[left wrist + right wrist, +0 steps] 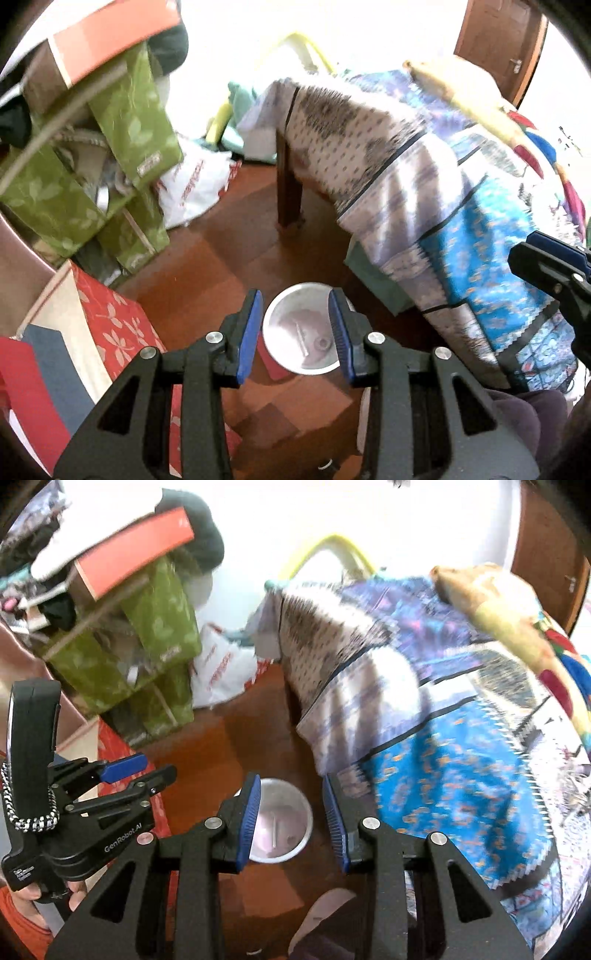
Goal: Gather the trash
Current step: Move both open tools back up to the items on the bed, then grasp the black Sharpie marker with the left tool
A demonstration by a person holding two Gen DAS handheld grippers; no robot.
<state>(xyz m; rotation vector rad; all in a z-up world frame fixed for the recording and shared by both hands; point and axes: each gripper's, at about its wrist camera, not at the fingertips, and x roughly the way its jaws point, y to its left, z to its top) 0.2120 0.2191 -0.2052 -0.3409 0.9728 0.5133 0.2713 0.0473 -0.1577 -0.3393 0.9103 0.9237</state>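
Both grippers [295,332] [291,819] agape, empty.

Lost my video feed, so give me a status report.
Left gripper open, empty; right gripper open, empty. Both above white bin on wood floor. Bedspread hangs close right; path clear.

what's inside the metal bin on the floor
The metal bin looks nearly empty: a pale straight stick-like piece and a small round shape on its bottom. The left tongs' pads hide its side edges; blur prevents identifying the pieces.
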